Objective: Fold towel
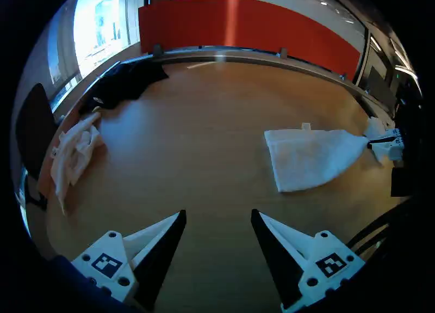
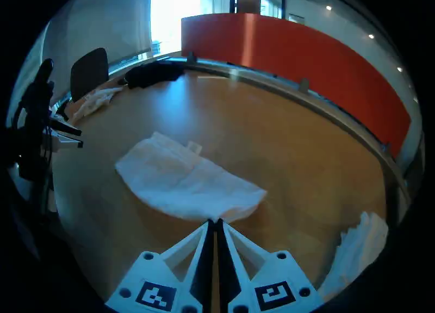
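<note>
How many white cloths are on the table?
3. A flat towel mid-table, its corner in the right gripper; a crumpled cloth by the chair; a bunched cloth beside the right gripper. More may be hidden.

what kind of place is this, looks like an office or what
Probably an office or meeting room: a long wooden table with a red divider panel along its far edge, a dark office chair beside it, and big windows behind.
</note>
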Available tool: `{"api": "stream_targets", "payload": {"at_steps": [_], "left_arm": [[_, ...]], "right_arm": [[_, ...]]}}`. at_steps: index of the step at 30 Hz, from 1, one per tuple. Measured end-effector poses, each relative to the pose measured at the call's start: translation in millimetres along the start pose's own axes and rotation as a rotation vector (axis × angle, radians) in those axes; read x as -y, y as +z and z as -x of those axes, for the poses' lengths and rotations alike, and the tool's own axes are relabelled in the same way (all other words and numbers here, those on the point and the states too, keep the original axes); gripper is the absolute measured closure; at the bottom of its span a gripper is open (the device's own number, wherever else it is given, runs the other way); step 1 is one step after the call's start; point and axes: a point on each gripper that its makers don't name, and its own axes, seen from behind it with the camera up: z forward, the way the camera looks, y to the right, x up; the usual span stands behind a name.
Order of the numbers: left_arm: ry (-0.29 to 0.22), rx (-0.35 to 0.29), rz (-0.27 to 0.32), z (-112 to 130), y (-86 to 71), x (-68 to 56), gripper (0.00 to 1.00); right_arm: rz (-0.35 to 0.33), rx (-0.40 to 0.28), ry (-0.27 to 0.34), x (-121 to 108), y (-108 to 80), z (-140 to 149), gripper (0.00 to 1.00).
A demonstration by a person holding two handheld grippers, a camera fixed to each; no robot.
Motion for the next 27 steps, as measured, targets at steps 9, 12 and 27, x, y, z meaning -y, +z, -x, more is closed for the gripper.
{"api": "stream_targets", "payload": {"at_steps": [9, 12, 27], "left_arm": [[0.007, -0.006, 0.004, -3.7, -1.6, -3.3, 0.12], [0.010, -0.009, 0.007, -5.3, -2.0, -4.9, 0.12], [0.020, -0.012, 0.010, -7.6, -2.5, -5.9, 0.12]], "right_arm": [[0.020, -0.052, -0.045, -3.5, -22.5, -30.9, 0.92], [0.026, -0.063, -0.056, -5.2, -27.0, -37.4, 0.92], [0.044, -0.070, -0.082, -15.3, -40.7, -48.0, 0.93]]}}
